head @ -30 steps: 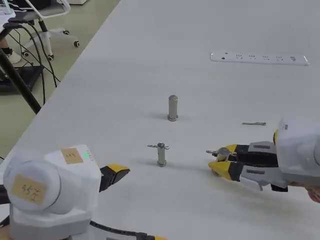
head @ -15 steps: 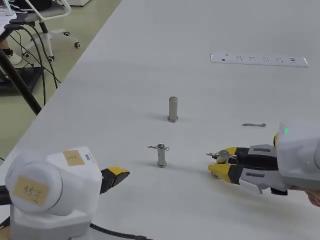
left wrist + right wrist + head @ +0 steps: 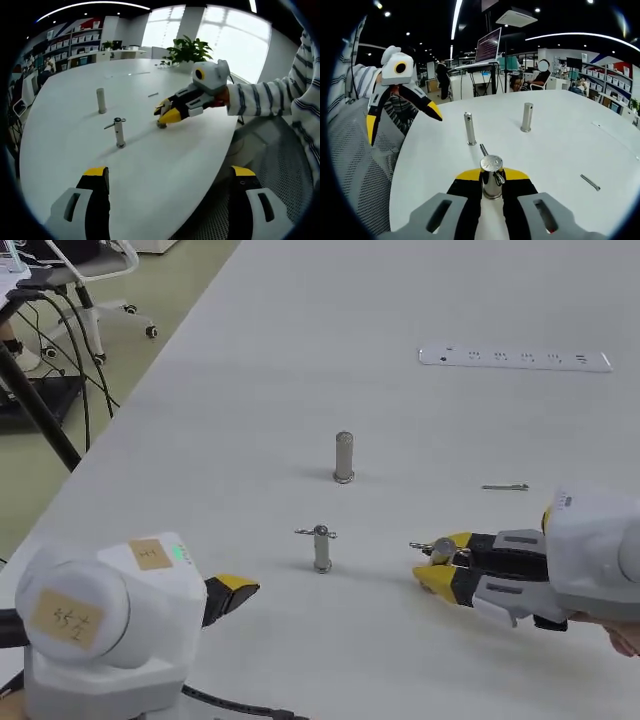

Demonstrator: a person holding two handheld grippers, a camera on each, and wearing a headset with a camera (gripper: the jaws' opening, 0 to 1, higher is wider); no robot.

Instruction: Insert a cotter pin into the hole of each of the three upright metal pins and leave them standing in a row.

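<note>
1. White bench carries all the parts; I place them mostly off the head view.
2. On my right gripper the jaws are clamped on a metal pin, which I call the gripped pin. It sits low over the bench at front right.
3. In the right gripper view the round head of the gripped pin sits between the yellow tips. I can't tell if its foot touches the bench.
4. I see a thin rod sticking out of the gripped pin past the jaw tips. It looks like a cotter pin through it, but I can't make out the hole.
5. I have the middle pin upright, left of the right gripper's tips and apart from them. A cotter pin runs crosswise through its top.
6. Behind the middle pin, the far pin stands upright, well apart from it.
7. A loose cotter pin lies flat on the bench, right of the far pin and beyond the right gripper.
8. On my left gripper the jaws are spread wide and hold nothing. It sits at the near left of the bench, well apart from all three pins.
9. A power strip lies at far right on the bench.
10. In the left gripper view a striped sleeve shows behind the right gripper.
</note>
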